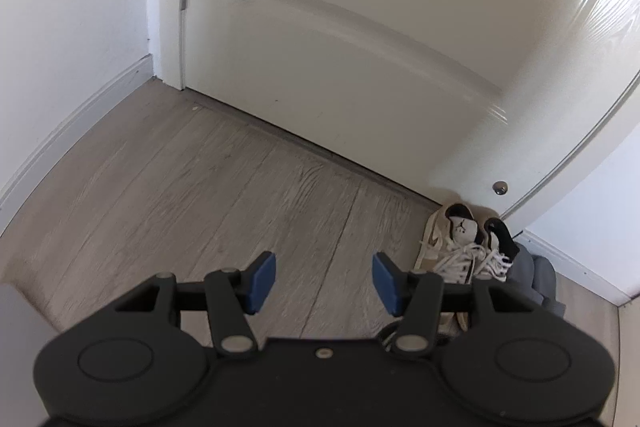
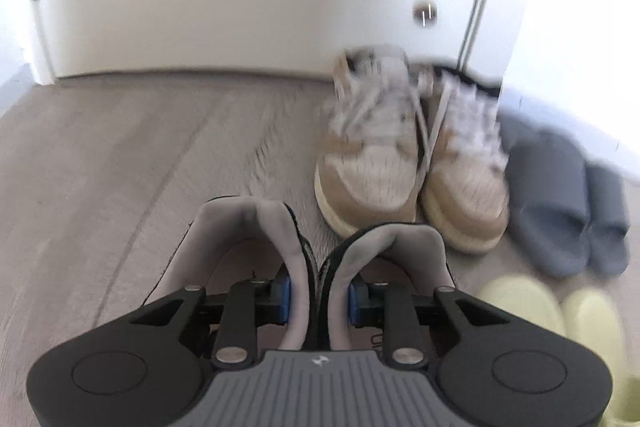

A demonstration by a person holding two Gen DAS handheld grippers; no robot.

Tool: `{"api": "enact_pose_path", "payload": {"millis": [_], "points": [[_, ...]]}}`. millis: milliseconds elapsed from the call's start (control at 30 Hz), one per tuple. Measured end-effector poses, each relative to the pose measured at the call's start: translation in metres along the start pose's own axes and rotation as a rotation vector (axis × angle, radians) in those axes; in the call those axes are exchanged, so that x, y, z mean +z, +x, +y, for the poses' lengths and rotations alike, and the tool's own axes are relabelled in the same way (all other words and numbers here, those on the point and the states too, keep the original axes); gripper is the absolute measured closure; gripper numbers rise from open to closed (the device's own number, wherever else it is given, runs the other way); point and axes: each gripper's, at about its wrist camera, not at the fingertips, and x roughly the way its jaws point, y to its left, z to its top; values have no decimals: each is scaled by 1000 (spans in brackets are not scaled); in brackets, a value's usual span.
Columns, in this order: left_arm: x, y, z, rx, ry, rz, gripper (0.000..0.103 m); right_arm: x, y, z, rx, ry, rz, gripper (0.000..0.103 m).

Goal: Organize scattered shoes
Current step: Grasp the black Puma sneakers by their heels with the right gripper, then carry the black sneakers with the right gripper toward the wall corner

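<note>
In the right wrist view my right gripper [image 2: 318, 301] is shut on the inner collars of a pair of grey-lined dark shoes [image 2: 280, 227], pinched together and held above the floor. Ahead stands a pair of tan and white sneakers [image 2: 408, 163] against the door, with grey slides [image 2: 560, 203] to their right and pale yellow slides [image 2: 560, 315] nearer me. In the left wrist view my left gripper [image 1: 324, 281] is open and empty over bare floor, left of the sneakers [image 1: 460, 247] and the grey slides [image 1: 536, 275].
A white door [image 1: 340, 27] with a round doorstop [image 1: 500, 187] closes off the far side. White walls with skirting boards [image 1: 80, 115] run along the left and right. The floor is grey wood planks [image 1: 200, 187].
</note>
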Motion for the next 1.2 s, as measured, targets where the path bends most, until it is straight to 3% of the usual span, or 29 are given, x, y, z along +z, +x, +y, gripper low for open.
{"api": "enact_pose_path", "payload": {"millis": [167,267,367,500,600,733,833,900,1000,1200], "points": [[4,-54,34,-60,9,-58,49,7,-72,24,-53,-63,-210,76],[8,-99,74,-76,-13,-84,49,28,-104,45,-58,-64,-319,77],[12,-133,102,-71,-28,-103,49,67,-130,60,-52,-28,-422,77],[32,-188,126,-25,-49,-139,49,146,-180,77,12,52,-524,77],[55,-227,122,31,-52,-218,48,188,-205,83,96,75,-524,77],[79,-246,105,106,-66,-301,48,222,-232,83,253,50,-505,77],[103,-250,91,153,-98,-339,48,234,-246,81,341,7,-485,77],[123,-245,86,140,-110,-343,48,239,-253,81,386,-27,-475,77],[135,-246,81,181,-82,-366,48,237,-259,88,457,-90,-475,77],[148,-239,105,187,-16,-331,48,237,-255,120,484,-107,-435,77]]}}
